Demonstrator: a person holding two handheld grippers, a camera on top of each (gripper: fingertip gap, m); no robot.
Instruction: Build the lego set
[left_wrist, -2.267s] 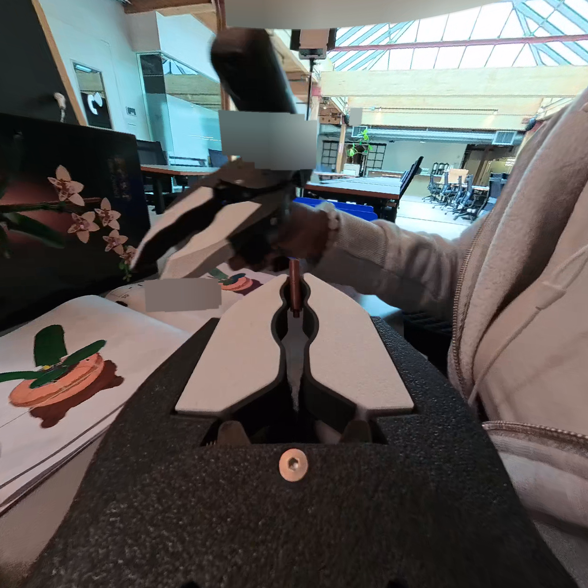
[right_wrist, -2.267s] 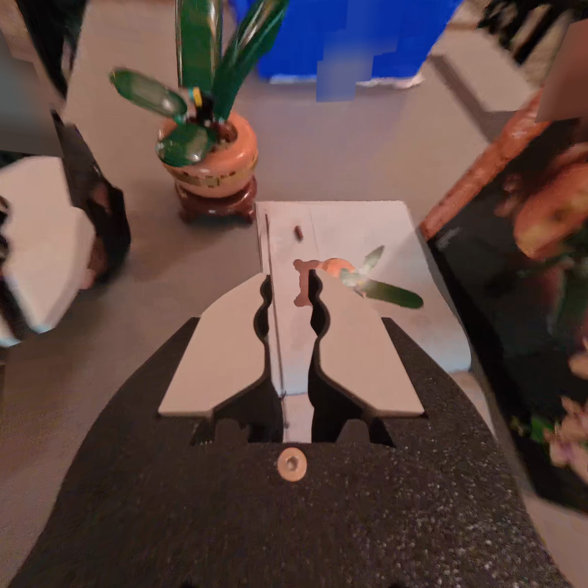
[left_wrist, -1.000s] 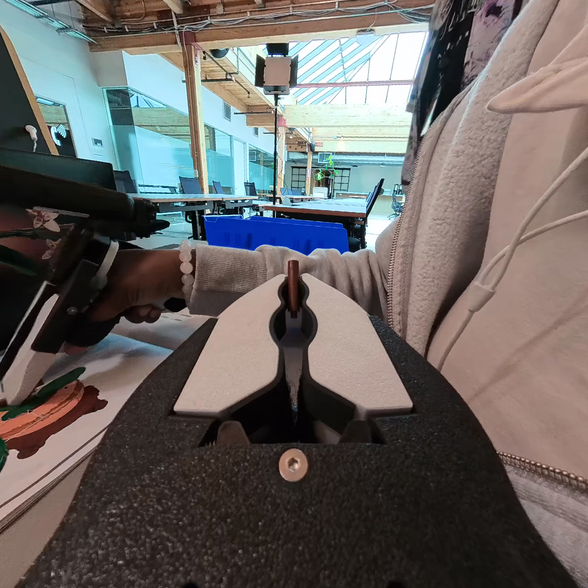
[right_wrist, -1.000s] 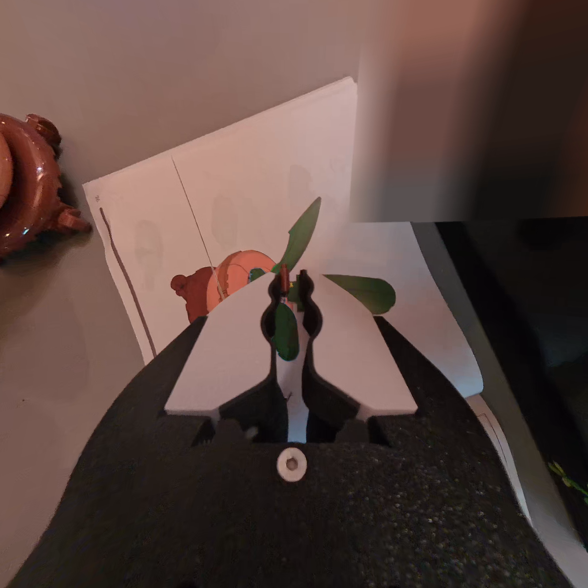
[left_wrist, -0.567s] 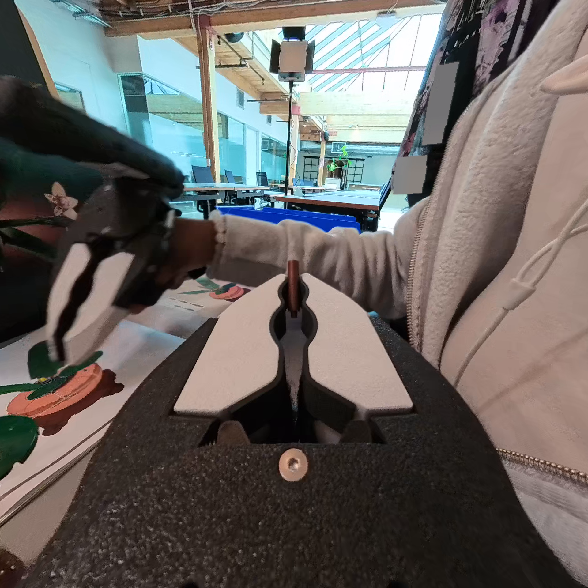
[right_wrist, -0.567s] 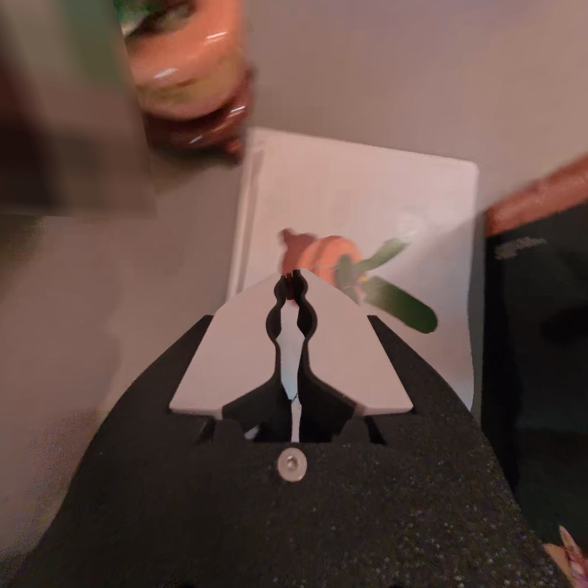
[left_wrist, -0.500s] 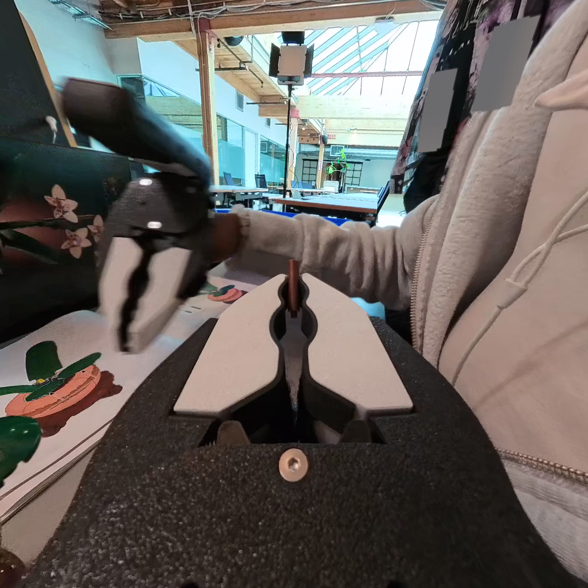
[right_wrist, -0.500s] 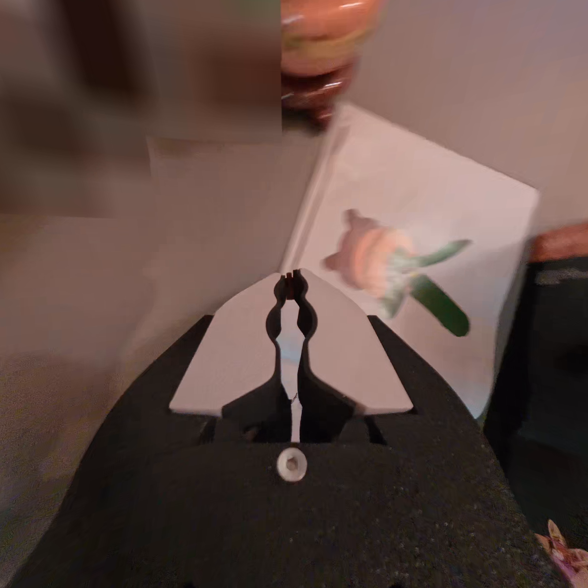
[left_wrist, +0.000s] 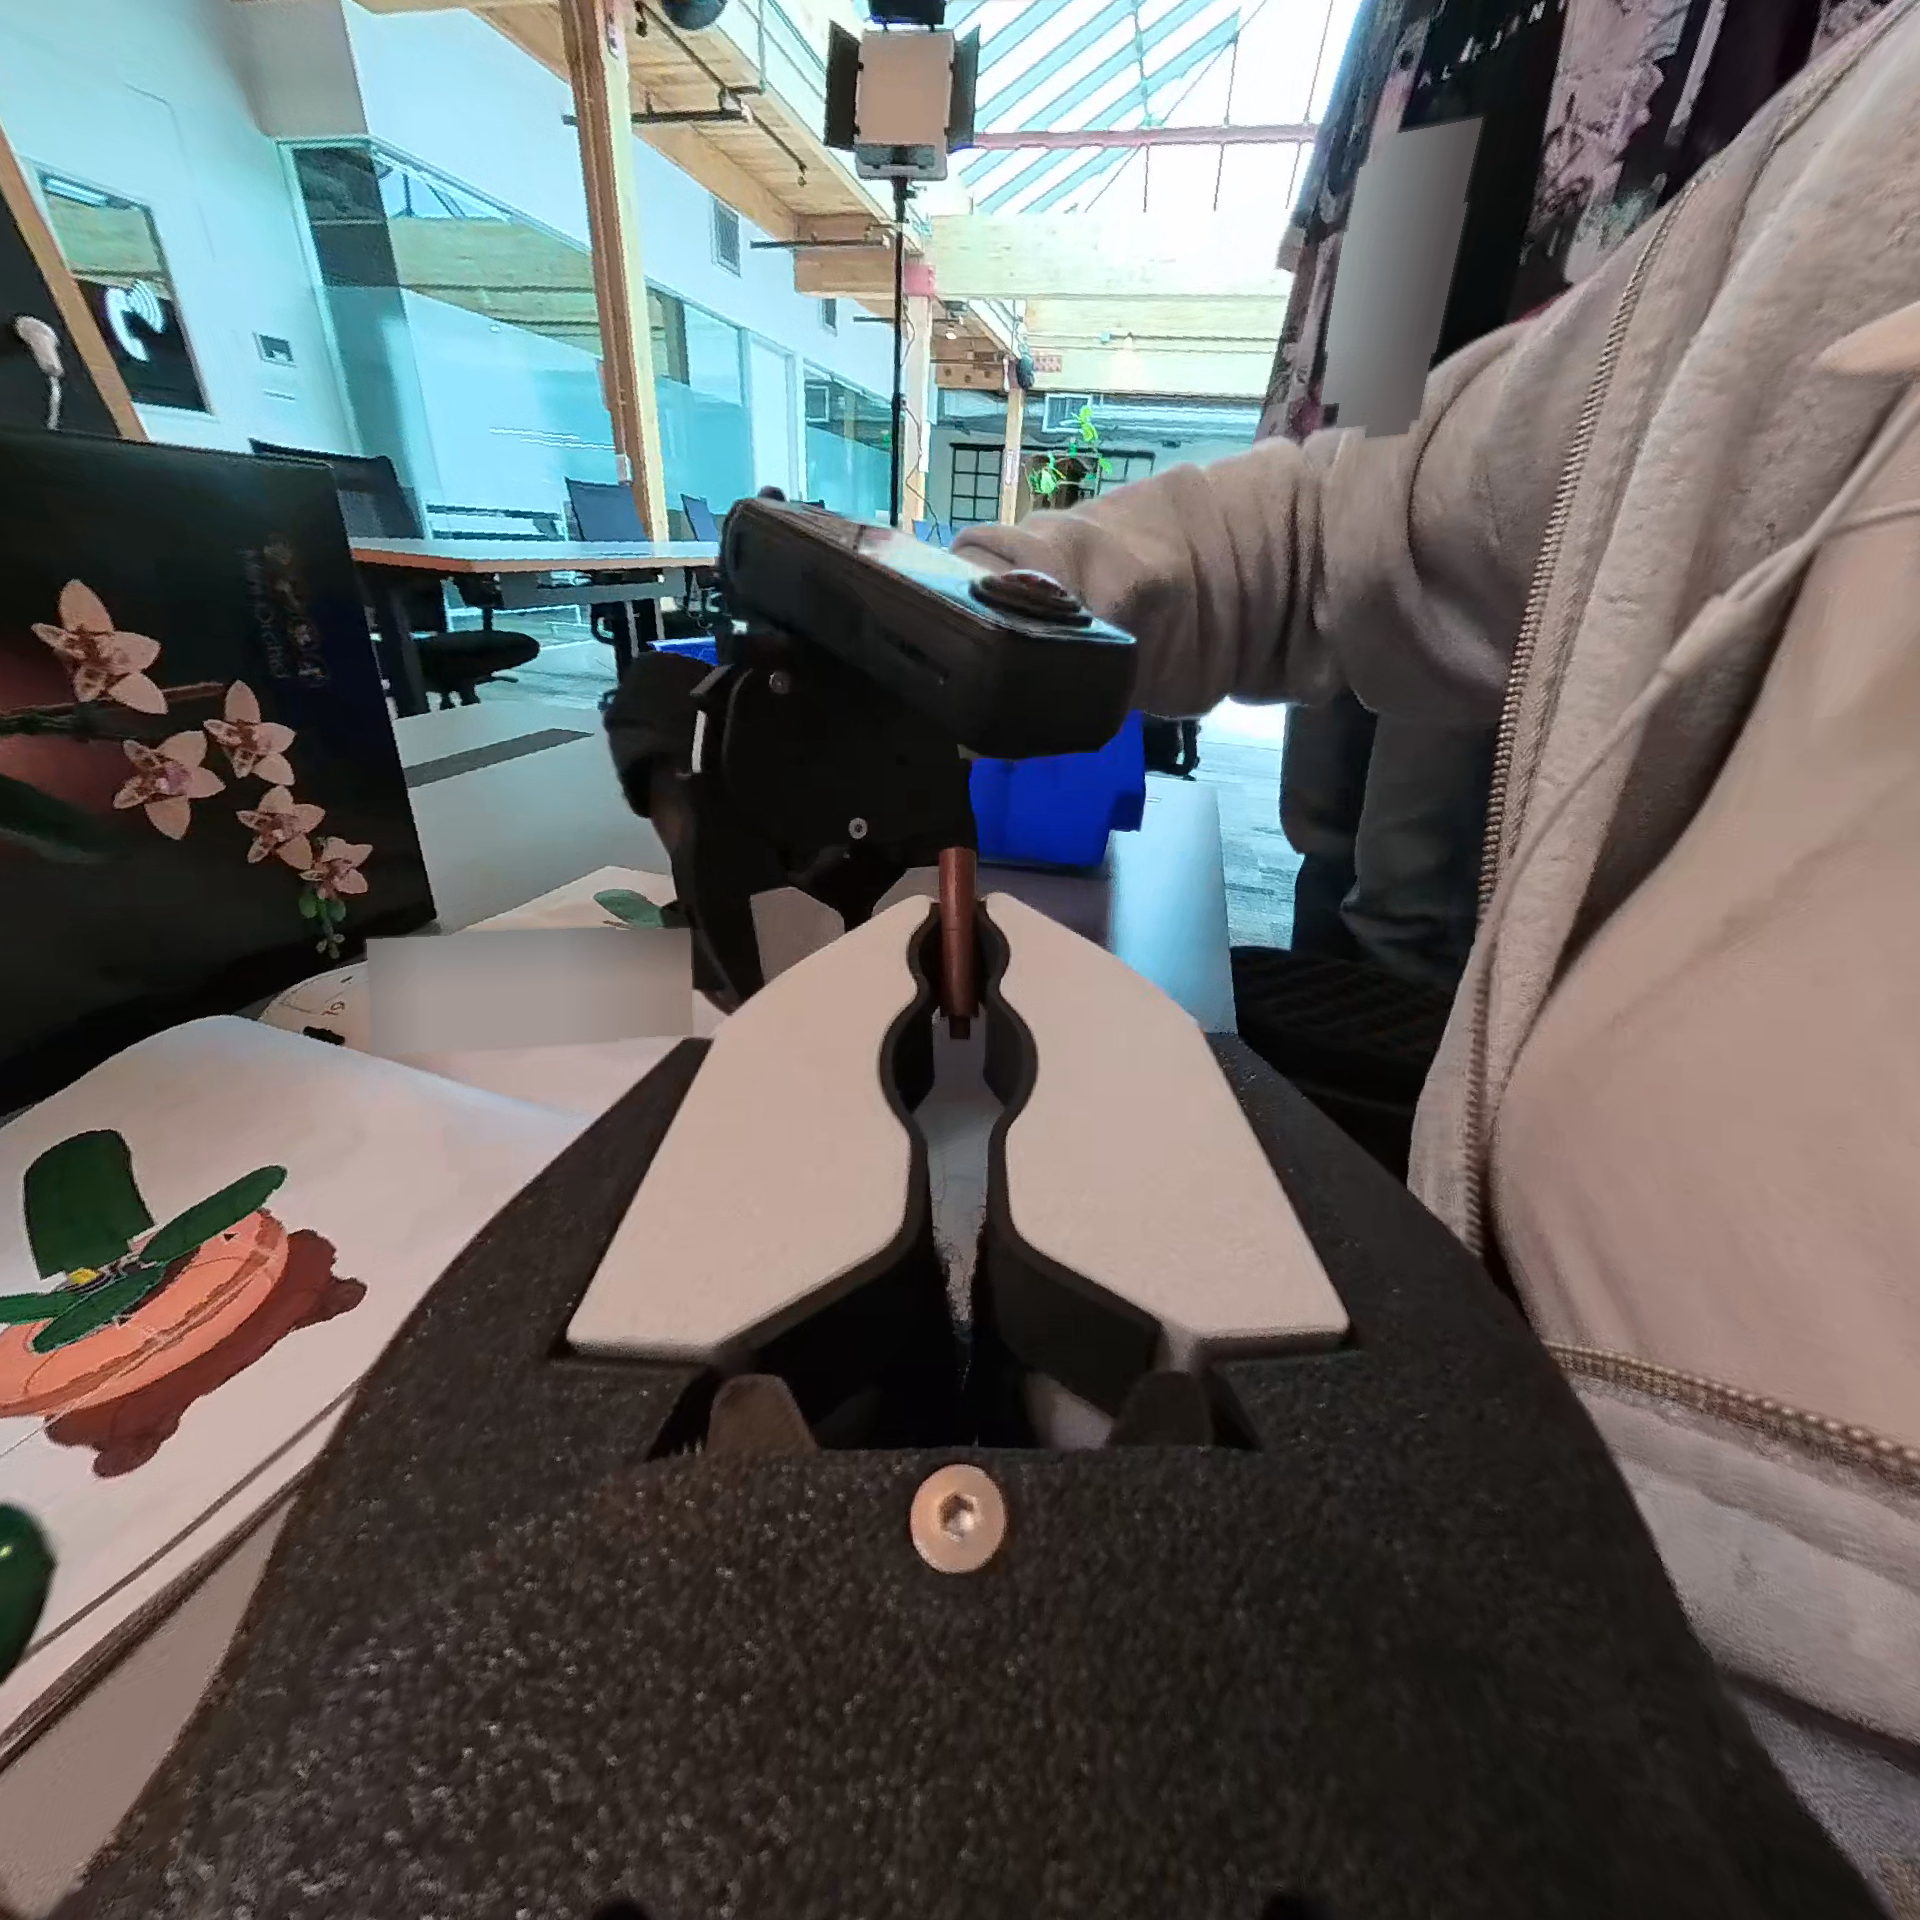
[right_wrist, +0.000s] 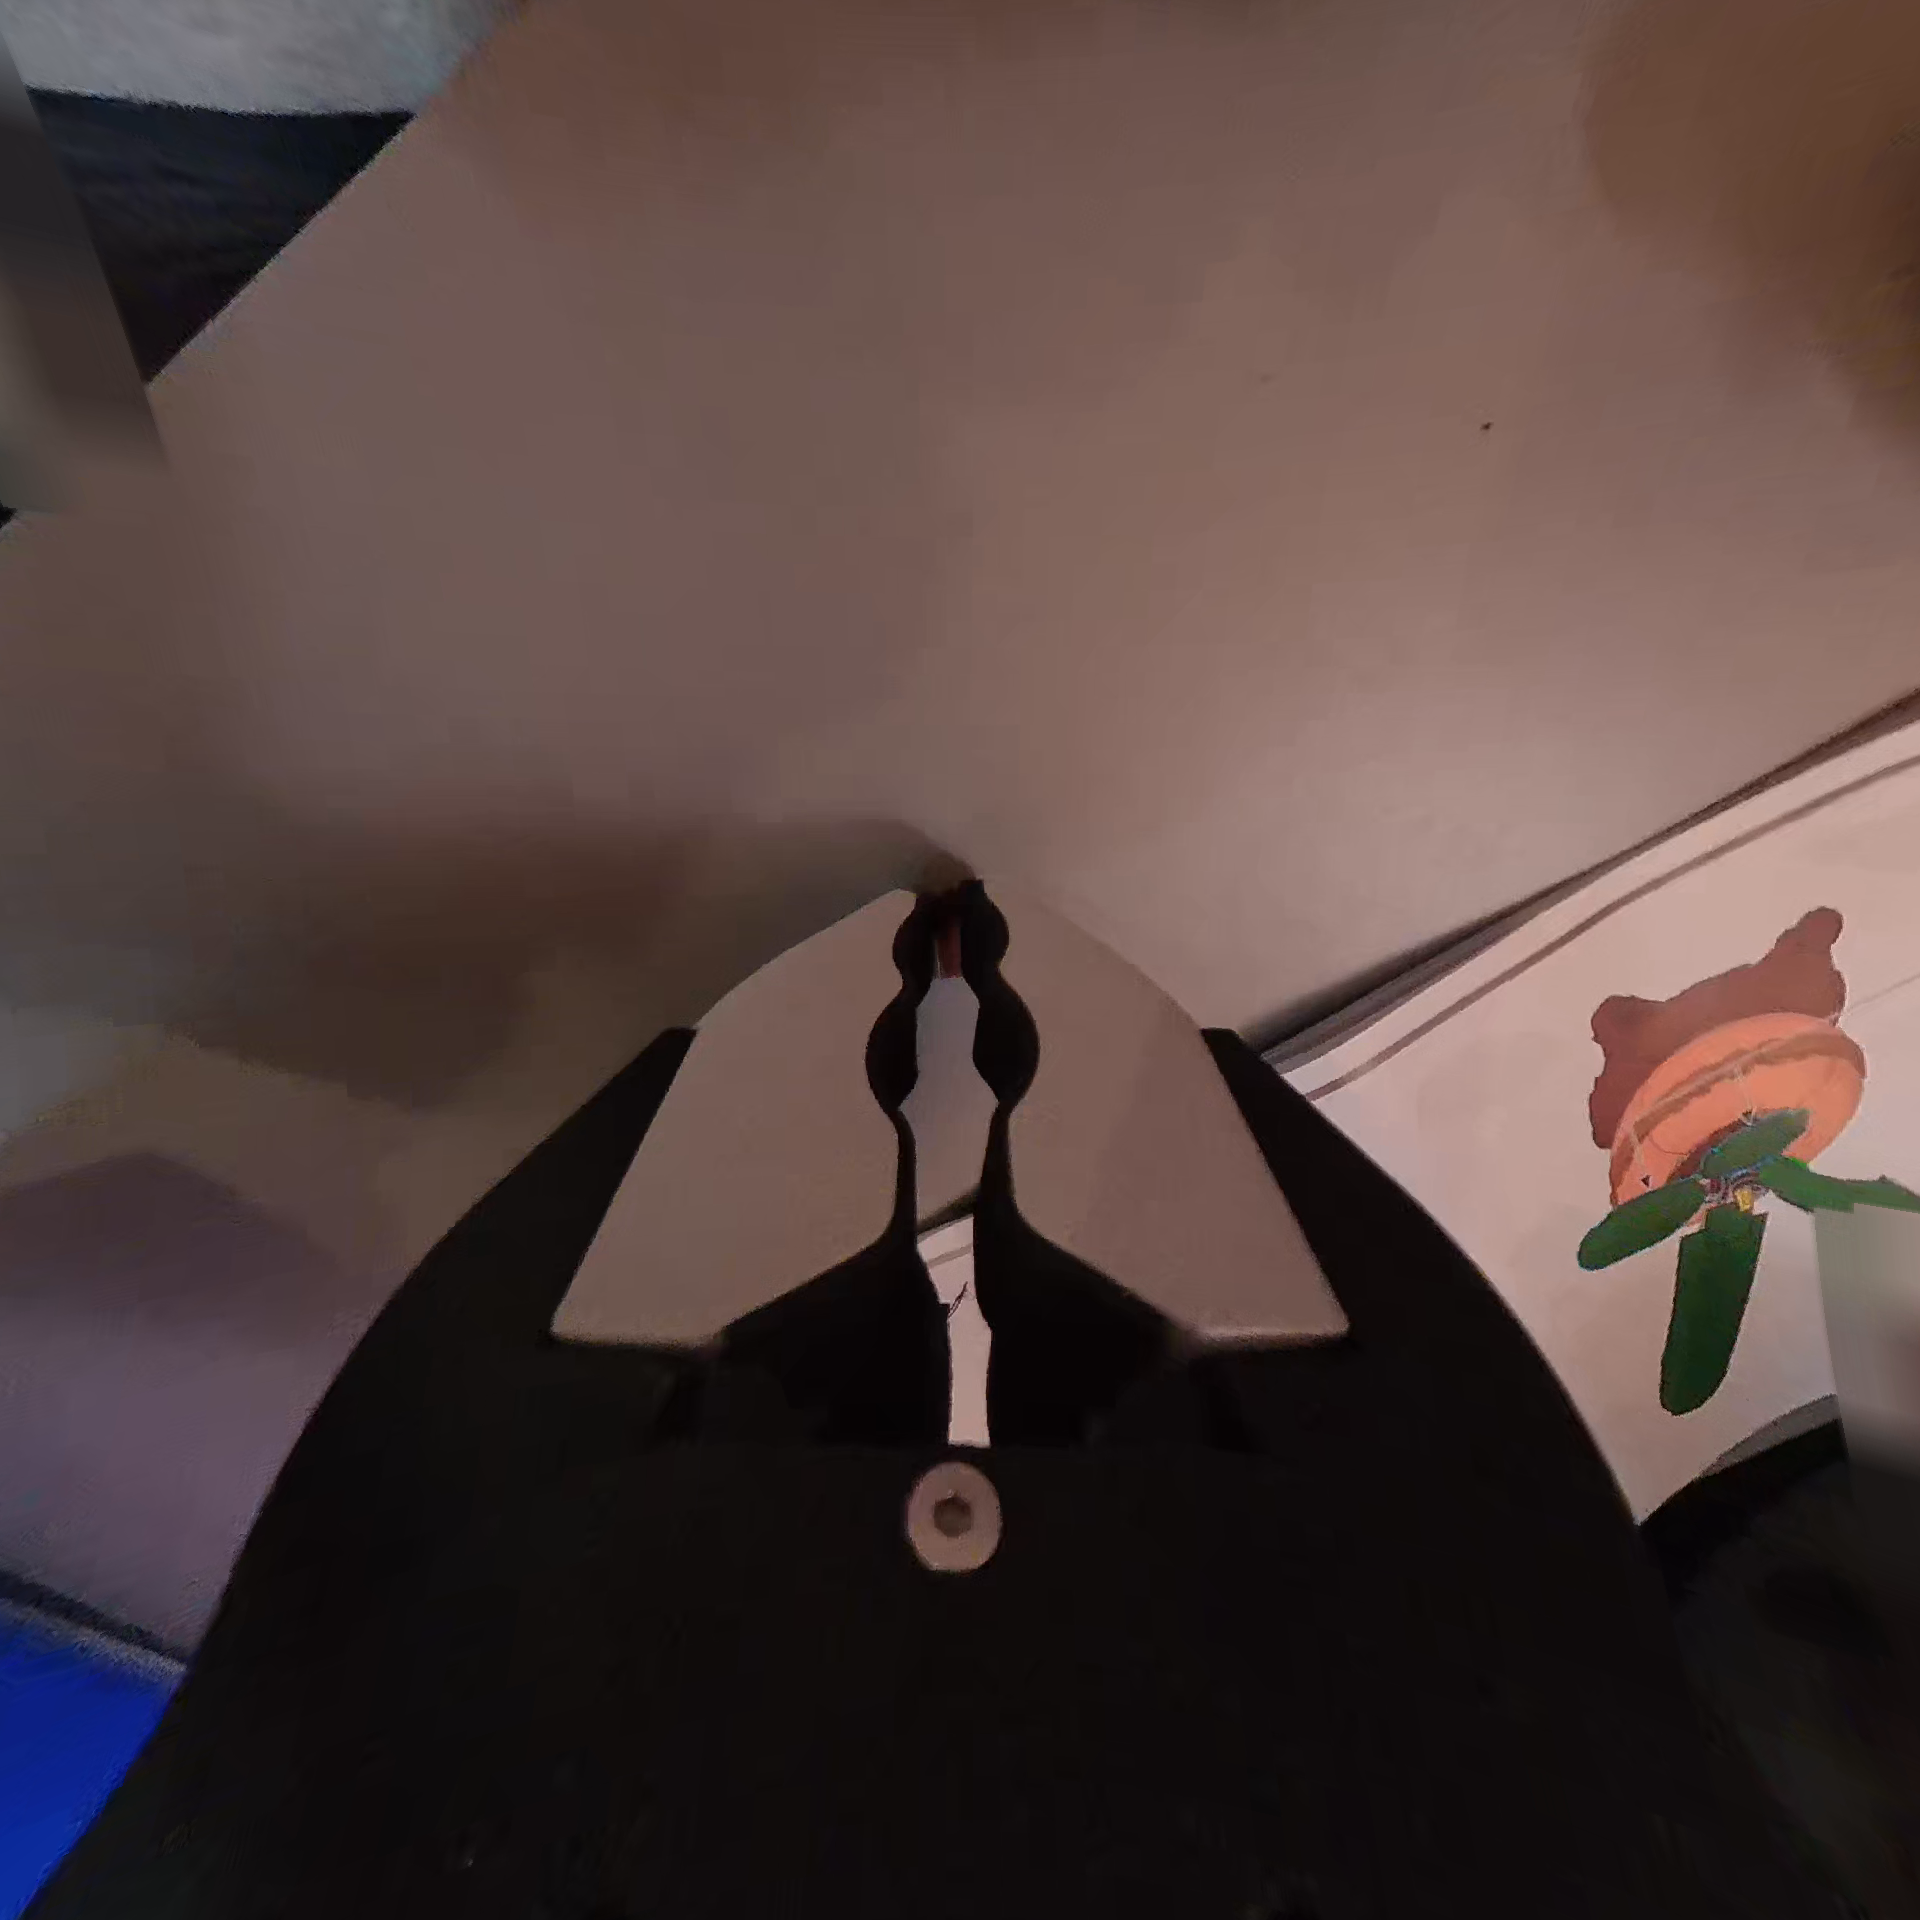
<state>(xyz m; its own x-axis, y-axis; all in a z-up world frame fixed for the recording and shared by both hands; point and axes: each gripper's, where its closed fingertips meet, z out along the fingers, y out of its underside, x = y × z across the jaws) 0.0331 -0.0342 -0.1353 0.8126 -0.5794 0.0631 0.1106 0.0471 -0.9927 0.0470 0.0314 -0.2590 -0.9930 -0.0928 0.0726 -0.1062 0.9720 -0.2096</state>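
Both grippers are clamped on small brown pieces: my left gripper (left_wrist: 957, 914) points level, pinching an upright brown rod (left_wrist: 957, 940); my right gripper (right_wrist: 943, 902) angles down over the grey table (right_wrist: 1039, 520), nipping a tiny brown peg (right_wrist: 947, 948) beside the instruction booklet (right_wrist: 1507, 1195).

The right gripper (right_wrist: 948, 906) pinches a small reddish-brown piece (right_wrist: 947, 948); the open instruction booklet (right_wrist: 1507, 1174) lies right.

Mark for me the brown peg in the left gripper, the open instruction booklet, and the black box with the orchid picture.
brown peg (left_wrist: 957, 940): left wrist view, middle of the shaft, pinched between the fingertips.
instruction booklet (left_wrist: 343, 1132): left wrist view, blank part of the open page.
black box (left_wrist: 156, 561): left wrist view, plain dark front above the flowers.
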